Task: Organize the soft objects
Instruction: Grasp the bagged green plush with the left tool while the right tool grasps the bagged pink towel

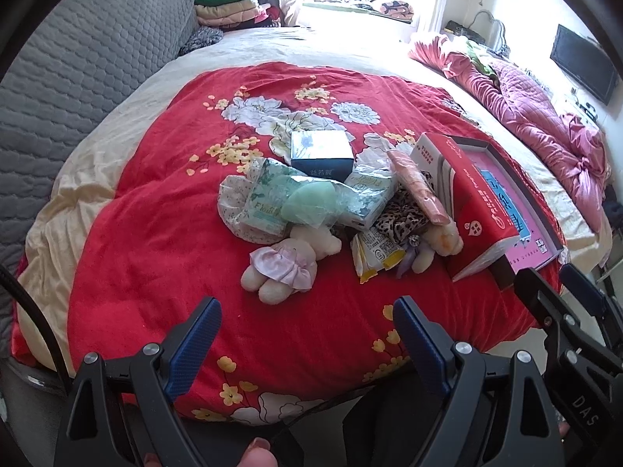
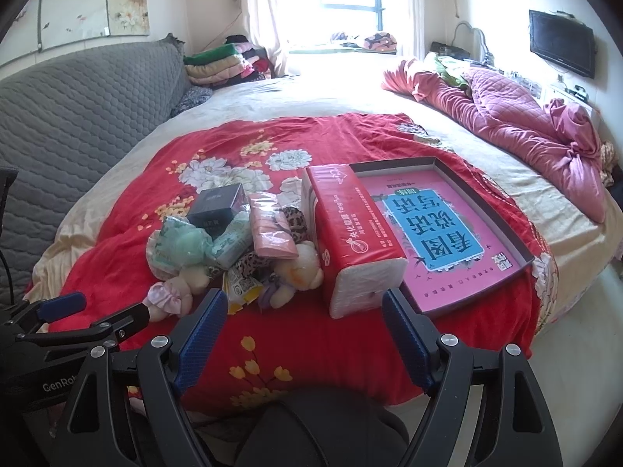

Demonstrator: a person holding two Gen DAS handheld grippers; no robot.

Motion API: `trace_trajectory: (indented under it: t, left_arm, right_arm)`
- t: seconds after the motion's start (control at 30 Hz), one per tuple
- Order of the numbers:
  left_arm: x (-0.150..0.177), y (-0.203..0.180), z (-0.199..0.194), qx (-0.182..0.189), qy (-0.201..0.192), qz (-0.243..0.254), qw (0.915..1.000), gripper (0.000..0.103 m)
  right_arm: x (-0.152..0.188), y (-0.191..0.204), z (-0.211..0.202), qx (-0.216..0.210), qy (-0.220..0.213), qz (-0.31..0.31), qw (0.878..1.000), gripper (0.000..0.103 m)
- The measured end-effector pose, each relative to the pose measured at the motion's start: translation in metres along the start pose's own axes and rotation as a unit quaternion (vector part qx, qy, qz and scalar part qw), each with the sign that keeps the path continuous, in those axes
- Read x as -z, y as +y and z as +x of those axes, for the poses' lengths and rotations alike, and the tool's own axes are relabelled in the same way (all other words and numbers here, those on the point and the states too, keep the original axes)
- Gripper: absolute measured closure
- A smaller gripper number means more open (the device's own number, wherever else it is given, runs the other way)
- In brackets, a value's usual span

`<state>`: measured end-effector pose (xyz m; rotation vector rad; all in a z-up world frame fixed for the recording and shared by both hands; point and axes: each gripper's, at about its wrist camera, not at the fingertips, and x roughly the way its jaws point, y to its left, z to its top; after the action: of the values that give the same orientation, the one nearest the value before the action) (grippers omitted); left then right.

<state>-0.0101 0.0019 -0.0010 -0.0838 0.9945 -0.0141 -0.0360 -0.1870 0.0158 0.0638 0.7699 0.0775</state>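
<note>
A heap of soft things lies on the red flowered quilt (image 1: 155, 210): a plush bear in a pink skirt (image 1: 280, 264), a second plush bear (image 1: 440, 241), green tissue packs (image 1: 272, 202), a leopard-print cloth (image 1: 405, 214), a pink pack (image 1: 416, 183) and a yellow snack packet (image 1: 373, 257). A red tissue pack (image 2: 350, 233) leans on the edge of a shallow box tray with a pink bottom (image 2: 459, 233). My left gripper (image 1: 307, 334) hangs open before the heap, holding nothing. My right gripper (image 2: 303, 323) is open and empty in front of the red pack.
A dark blue box (image 1: 321, 153) stands behind the heap. A grey quilted headboard (image 1: 78, 89) runs along the left. A bundled pink quilt (image 2: 525, 116) lies at the right, folded blankets (image 2: 222, 64) at the back, a TV (image 2: 560, 43) on the wall.
</note>
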Motion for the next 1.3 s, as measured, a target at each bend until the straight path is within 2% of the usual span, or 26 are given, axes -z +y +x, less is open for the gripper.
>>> trace_trajectory:
  t: [0.3, 0.63, 0.87, 1.23, 1.3]
  left_arm:
    - [-0.002, 0.026, 0.009, 0.004, 0.007, -0.037, 0.9993, 0.014]
    - [-0.012, 0.056, 0.027, 0.033, 0.014, -0.075, 0.9965, 0.014]
    - [-0.04, 0.039, 0.052, 0.059, 0.023, -0.058, 0.9963, 0.014]
    - [-0.069, 0.01, 0.096, 0.057, 0.041, -0.023, 0.9973, 0.015]
    - [-0.072, 0.011, 0.1, 0.061, 0.043, -0.024, 0.9969, 0.018]
  right_arm:
    - [0.001, 0.008, 0.01, -0.004, 0.007, -0.015, 1.0, 0.021]
    - [-0.002, 0.016, 0.027, -0.008, 0.011, -0.034, 0.999, 0.021]
    - [-0.013, 0.015, 0.041, -0.014, 0.0, -0.053, 0.999, 0.021]
    - [-0.028, 0.004, 0.073, -0.007, 0.016, -0.072, 0.997, 0.021]
    - [-0.032, 0.003, 0.078, -0.01, 0.017, -0.075, 0.997, 0.021]
